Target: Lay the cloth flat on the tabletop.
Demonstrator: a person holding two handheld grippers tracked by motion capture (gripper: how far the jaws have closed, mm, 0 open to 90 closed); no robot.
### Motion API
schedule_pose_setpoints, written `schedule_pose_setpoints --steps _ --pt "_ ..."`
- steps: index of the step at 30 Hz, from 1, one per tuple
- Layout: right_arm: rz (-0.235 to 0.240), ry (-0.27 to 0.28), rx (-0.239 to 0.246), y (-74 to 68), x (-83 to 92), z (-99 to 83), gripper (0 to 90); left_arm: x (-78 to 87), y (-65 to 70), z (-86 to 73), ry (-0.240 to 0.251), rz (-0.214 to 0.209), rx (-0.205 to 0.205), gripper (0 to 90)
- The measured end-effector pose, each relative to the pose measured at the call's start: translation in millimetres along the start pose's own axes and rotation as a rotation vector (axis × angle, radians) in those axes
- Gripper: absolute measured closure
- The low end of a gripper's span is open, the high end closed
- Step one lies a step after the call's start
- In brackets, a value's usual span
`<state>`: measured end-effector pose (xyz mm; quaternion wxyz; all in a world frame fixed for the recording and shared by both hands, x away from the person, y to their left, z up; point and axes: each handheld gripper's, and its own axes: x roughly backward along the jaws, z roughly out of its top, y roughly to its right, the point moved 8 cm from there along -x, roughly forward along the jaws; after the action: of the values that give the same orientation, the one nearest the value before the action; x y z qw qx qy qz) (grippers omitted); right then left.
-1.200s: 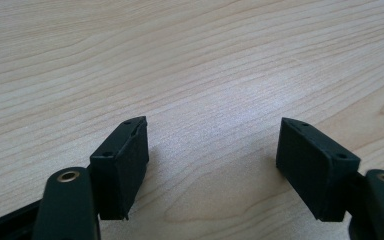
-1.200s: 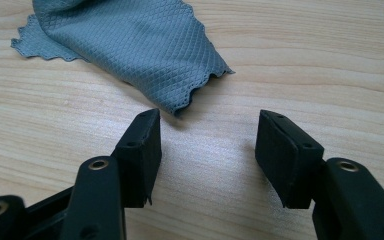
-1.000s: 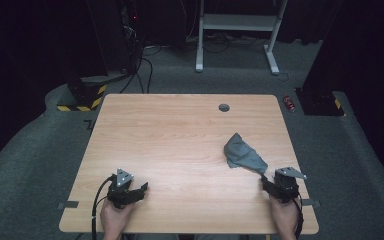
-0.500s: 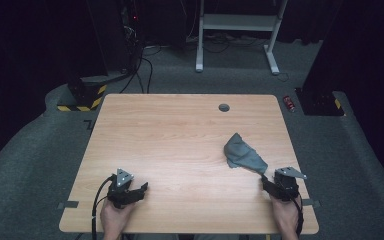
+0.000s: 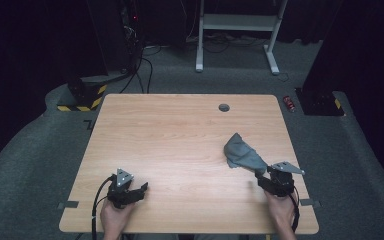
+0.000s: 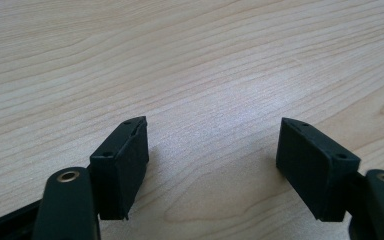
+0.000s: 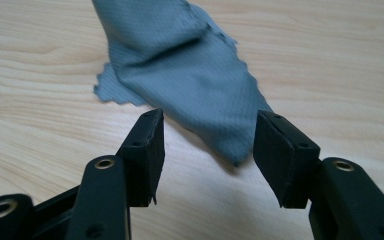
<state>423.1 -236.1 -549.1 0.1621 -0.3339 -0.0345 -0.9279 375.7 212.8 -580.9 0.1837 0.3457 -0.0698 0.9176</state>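
Note:
A crumpled grey cloth (image 5: 242, 152) lies on the right part of the wooden table (image 5: 180, 130). My right gripper (image 5: 261, 174) rests at the table's front right and points at the cloth's near corner. In the right gripper view the cloth (image 7: 190, 75) tapers to a tip that lies between the jaws of this gripper (image 7: 207, 135). The jaws have just been closing a little, still stand wide and do not press on the fabric. My left gripper (image 5: 142, 190) rests at the front left, open over bare wood (image 6: 212, 145).
A small round grommet hole (image 5: 224, 107) sits near the table's far edge. Behind the table stand a white frame (image 5: 235, 22), floor cables (image 5: 140, 75) and a yellow-black striped block (image 5: 82, 100). A small red object (image 5: 290, 103) lies on the carpet at the right.

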Motion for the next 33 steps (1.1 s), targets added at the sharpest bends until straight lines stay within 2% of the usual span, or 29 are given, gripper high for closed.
schedule_pose_setpoints --steps 2,10,18,28,33 --pt "0.018 0.004 0.021 -5.8 -2.7 8.2 46.1 0.0 0.0 0.0 0.000 0.000 0.000 29.3" --pt "0.040 -0.008 0.050 -16.3 -14.7 20.9 45.3 0.0 -0.3 0.1 0.001 0.000 -0.001 29.4" --pt "0.055 -0.052 0.075 -27.4 -33.6 27.8 43.1 0.0 -0.4 0.1 0.001 0.001 0.000 29.4" --pt "0.056 -0.098 0.056 -29.8 -53.0 30.1 42.3 0.0 -0.5 0.0 0.001 0.002 0.001 29.3" --pt "0.059 -0.140 0.066 -30.1 -60.6 25.6 52.6 0.0 -0.5 0.0 0.001 0.002 0.001 29.3"
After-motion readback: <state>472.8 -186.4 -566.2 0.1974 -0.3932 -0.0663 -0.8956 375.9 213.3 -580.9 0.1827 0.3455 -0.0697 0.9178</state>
